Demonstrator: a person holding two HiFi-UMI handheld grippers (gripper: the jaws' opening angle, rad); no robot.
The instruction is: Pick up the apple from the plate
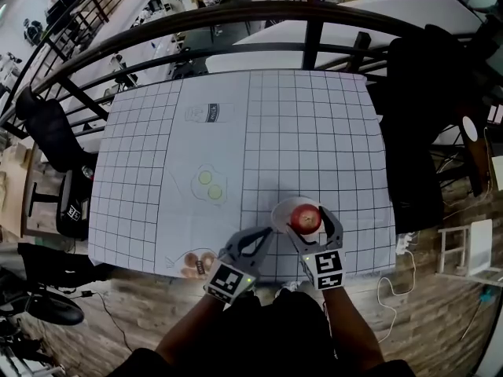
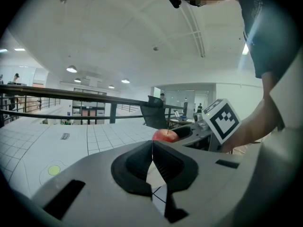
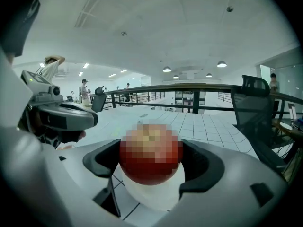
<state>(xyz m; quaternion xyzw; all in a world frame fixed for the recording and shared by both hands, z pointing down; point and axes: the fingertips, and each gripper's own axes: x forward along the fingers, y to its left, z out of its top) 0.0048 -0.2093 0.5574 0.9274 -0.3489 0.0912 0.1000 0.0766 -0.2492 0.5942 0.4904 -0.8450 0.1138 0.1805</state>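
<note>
A red apple (image 1: 306, 215) sits on a small white plate (image 1: 280, 210) near the front edge of the grid-patterned table (image 1: 314, 132). My right gripper (image 1: 307, 225) has one jaw on each side of the apple and both pads touch it. In the right gripper view the apple (image 3: 150, 155) fills the gap between the jaws, with the plate (image 3: 151, 198) just beneath it. My left gripper (image 1: 268, 232) is shut and empty, just left of the plate. Past its closed tips (image 2: 152, 144) the left gripper view shows the apple (image 2: 164, 135).
Flat outlines on the cloth: a bottle (image 1: 208, 113), two yellow-green discs (image 1: 209, 184), and brownish rounds (image 1: 196, 264) at the front edge. Black chairs stand at left (image 1: 49, 136) and right (image 1: 424, 124). A dark railing (image 1: 236, 22) runs behind.
</note>
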